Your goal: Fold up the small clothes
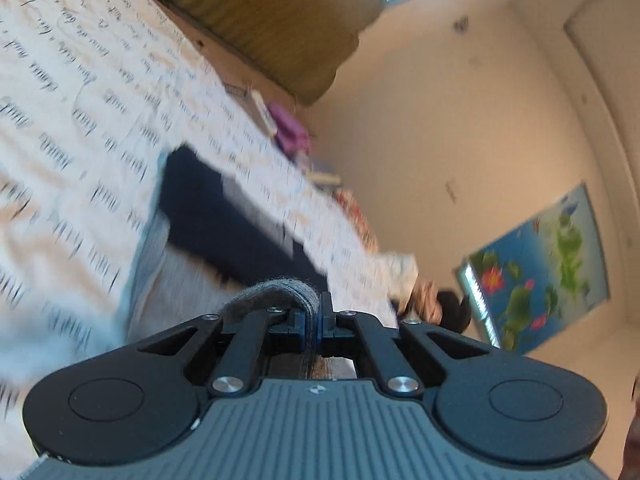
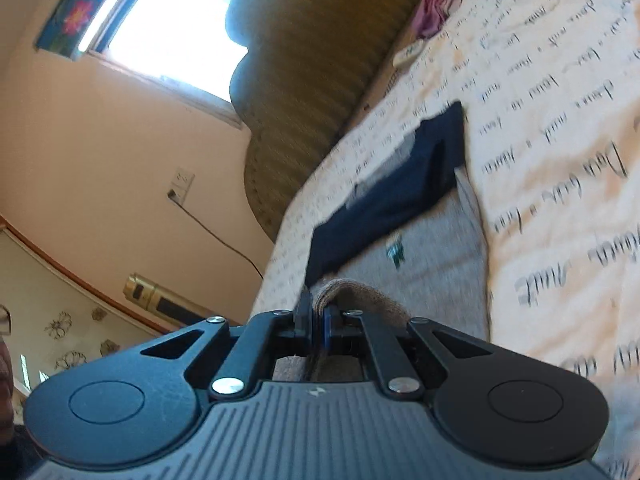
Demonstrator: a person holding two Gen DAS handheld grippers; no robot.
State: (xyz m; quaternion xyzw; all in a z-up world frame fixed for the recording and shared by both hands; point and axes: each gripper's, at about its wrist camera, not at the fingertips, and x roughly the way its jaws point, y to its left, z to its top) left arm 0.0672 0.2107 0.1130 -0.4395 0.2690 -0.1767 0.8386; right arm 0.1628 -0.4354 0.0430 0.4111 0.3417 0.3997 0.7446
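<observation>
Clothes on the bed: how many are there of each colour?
Grey garment, pinched by left gripper and right gripper: 1
Dark navy garment: 1
Pink cloth by the bed's edge: 1
Total: 3

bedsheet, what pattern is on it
Cream bedsheet with lines of dark cursive script; clearest in the right wrist view.

Script on the sheet smeared past reading, dark garment edges blurred, items beyond the bed unclear, grey cloth label illegible, poster cut off by the frame
</observation>
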